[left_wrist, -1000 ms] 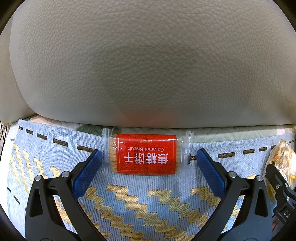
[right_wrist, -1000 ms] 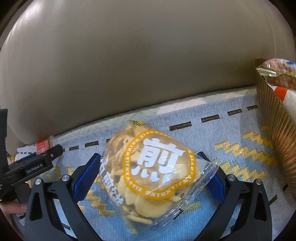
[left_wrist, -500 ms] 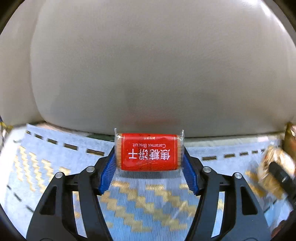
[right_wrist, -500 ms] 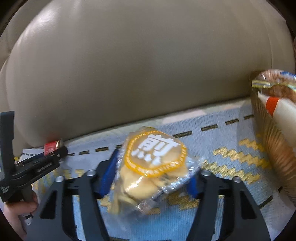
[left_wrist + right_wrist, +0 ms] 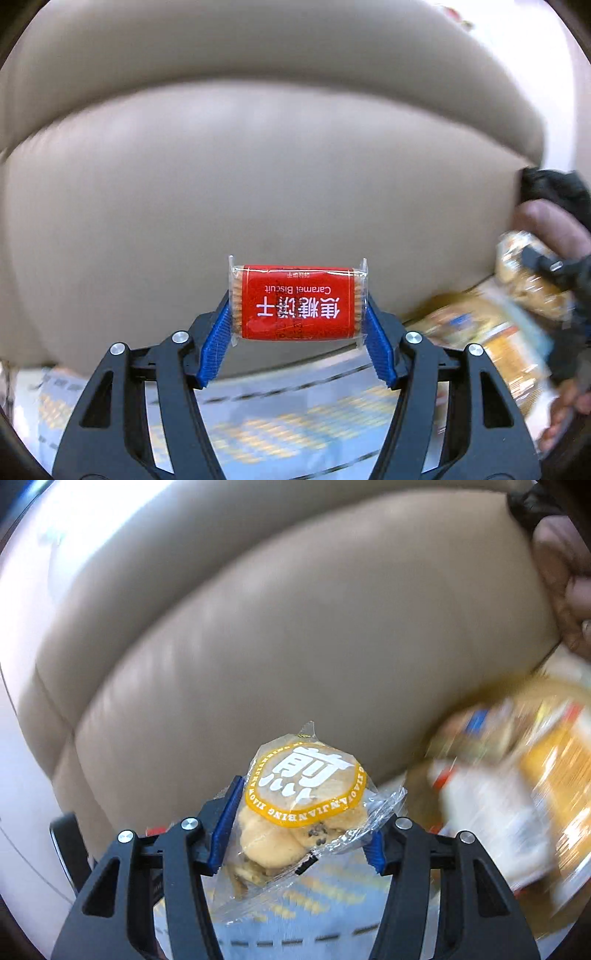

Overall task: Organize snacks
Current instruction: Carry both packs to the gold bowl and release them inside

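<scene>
Behind everything, a wide beige leather sofa back (image 5: 258,177), filling most of both views, with a seam between two cushions on the left in the right wrist view (image 5: 70,734). Below it, a blue blanket with gold zigzag pattern (image 5: 277,424), blurred, lying well under both grippers and not touching either packet. To the right, a golden basket of snacks (image 5: 517,775), very blurred, with mixed packets inside; its near edge just beside the right gripper, exact rim hard to tell. In the left wrist view, the left gripper (image 5: 298,317) closed to a middle width on a red caramel biscuit packet (image 5: 297,299), blue pads (image 5: 216,343) pressing the two short ends, packet level and raised in front of the sofa back, label upside down. In the right wrist view, the right gripper (image 5: 295,823) closed to a similar width on a clear bag of round crackers (image 5: 299,812) with a yellow ring label, bag tilted, its loose plastic tail hanging down between the fingers. Open room above and to the left of both packets; tight room on the right, near the basket.
</scene>
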The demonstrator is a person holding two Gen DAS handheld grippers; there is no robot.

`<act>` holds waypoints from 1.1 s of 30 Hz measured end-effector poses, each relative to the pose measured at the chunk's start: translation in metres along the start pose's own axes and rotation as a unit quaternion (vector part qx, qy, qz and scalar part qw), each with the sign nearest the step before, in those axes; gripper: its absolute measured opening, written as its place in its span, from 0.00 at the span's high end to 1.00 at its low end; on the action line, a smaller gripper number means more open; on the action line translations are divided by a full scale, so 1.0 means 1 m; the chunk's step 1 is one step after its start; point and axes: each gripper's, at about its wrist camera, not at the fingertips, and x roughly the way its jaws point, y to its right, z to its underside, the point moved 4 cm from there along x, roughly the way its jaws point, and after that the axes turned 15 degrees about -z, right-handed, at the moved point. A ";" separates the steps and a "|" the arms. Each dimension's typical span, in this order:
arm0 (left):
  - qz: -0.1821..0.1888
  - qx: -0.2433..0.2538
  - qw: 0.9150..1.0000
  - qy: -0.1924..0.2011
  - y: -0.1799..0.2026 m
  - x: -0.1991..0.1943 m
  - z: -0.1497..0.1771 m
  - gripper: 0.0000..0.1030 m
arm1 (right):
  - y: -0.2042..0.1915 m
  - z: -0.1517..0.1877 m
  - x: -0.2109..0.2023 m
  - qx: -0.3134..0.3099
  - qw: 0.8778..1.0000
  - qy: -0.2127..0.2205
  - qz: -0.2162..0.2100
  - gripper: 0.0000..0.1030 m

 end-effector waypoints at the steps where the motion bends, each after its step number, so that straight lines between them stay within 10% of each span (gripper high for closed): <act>1: 0.019 0.001 1.000 -0.001 0.016 -0.003 -0.007 0.38 | 0.004 -0.011 -0.008 0.004 1.000 0.008 0.000 0.46; 7: 0.113 0.021 0.993 -0.026 0.110 0.000 -0.020 0.36 | 0.051 -0.089 -0.079 0.021 0.998 0.044 0.041 0.46; 9: 0.158 0.032 0.984 -0.074 0.145 0.015 -0.006 0.13 | 0.075 -0.103 -0.098 0.036 0.997 0.042 0.058 0.46; 14: 0.085 0.052 0.983 -0.153 0.159 0.044 0.015 0.03 | 0.145 -0.104 -0.116 0.091 0.991 0.003 0.094 0.42; 17: 0.065 0.026 0.985 -0.160 0.138 0.042 0.018 0.03 | 0.183 -0.082 -0.104 0.136 0.976 -0.083 0.150 0.05; 33: -0.028 0.039 0.985 -0.165 0.074 -0.045 0.039 0.03 | 0.100 -0.075 -0.164 0.086 0.981 -0.055 0.166 0.05</act>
